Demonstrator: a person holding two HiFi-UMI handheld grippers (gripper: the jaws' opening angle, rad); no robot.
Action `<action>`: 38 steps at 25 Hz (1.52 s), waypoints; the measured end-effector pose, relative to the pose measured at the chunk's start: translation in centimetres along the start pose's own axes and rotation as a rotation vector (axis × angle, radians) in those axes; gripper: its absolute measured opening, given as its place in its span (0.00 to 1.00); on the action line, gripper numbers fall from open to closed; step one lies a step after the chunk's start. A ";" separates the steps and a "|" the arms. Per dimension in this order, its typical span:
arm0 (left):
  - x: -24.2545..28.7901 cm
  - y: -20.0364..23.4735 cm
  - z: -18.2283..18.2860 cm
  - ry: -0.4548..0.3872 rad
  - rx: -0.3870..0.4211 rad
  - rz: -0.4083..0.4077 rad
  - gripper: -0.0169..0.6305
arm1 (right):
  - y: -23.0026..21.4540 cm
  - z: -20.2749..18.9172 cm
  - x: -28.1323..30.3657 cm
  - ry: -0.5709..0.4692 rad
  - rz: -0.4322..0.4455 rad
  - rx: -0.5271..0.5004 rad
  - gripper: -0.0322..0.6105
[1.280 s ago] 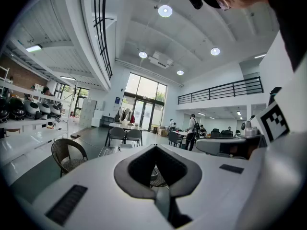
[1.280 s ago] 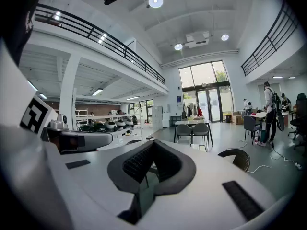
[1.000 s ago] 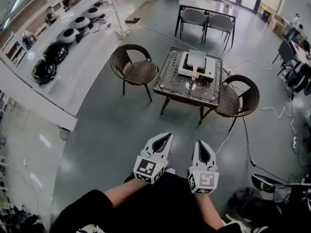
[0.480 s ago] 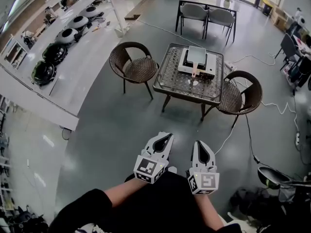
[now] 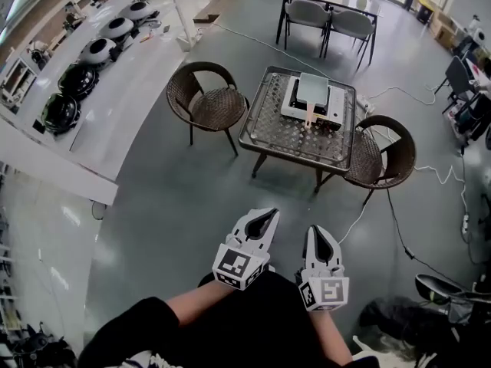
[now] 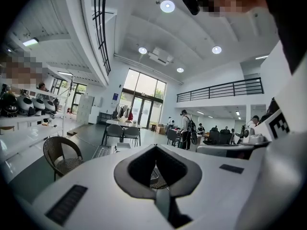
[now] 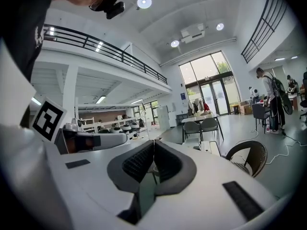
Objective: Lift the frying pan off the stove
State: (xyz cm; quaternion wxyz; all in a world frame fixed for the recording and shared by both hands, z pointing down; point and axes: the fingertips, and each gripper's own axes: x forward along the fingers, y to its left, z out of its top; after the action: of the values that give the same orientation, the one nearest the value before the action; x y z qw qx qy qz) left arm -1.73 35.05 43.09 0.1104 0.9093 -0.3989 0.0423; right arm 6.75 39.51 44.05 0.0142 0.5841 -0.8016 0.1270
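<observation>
The frying pan (image 5: 311, 88), a grey square pan with a pale wooden handle, sits on a white stove (image 5: 331, 107) on the glass-topped table (image 5: 257, 133), far ahead of me across the floor. Both grippers are held close to my body, well short of the table. My left gripper (image 5: 268, 215) points toward the table with its jaws shut and nothing between them. My right gripper (image 5: 317, 229) is beside it, also shut and empty. In the left gripper view the left gripper (image 6: 154, 148) shows its tips meeting; in the right gripper view the right gripper (image 7: 153, 142) does too.
Two wicker chairs (image 5: 205, 102) (image 5: 387, 150) flank the table. A white cable (image 5: 387, 205) trails over the grey floor at the right. A long white counter (image 5: 92, 106) with round cookers runs along the left. A dining table with grey chairs (image 5: 328, 10) stands behind.
The head view has shifted slightly, and the table and counter sit a little differently in the frame. Both grippers stay shut in about the same place before my body.
</observation>
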 end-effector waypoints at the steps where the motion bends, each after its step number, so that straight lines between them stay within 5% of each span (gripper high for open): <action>1: 0.7 0.6 0.3 -0.005 0.000 -0.001 0.05 | -0.2 0.5 0.7 -0.011 0.000 0.000 0.10; 10: 7.2 7.8 3.2 -0.006 -0.047 -0.020 0.05 | -2.1 3.8 10.6 -0.004 0.056 0.047 0.10; 20: 15.1 16.7 5.4 0.021 -0.023 -0.042 0.05 | -4.3 5.6 22.6 0.063 0.020 -0.004 0.10; 32: 20.1 25.8 4.9 0.058 -0.009 -0.108 0.05 | -8.3 6.5 32.5 0.065 -0.194 -0.046 0.10; 38: 20.6 27.5 5.7 0.014 -0.006 -0.102 0.05 | -9.4 5.6 33.9 0.116 -0.224 -0.043 0.10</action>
State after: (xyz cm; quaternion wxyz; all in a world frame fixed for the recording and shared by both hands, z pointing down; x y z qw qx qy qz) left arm -8.04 0.89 45.50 0.1180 0.9278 -0.3515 0.0420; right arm 5.52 3.98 46.18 0.0872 0.6611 -0.7318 0.1408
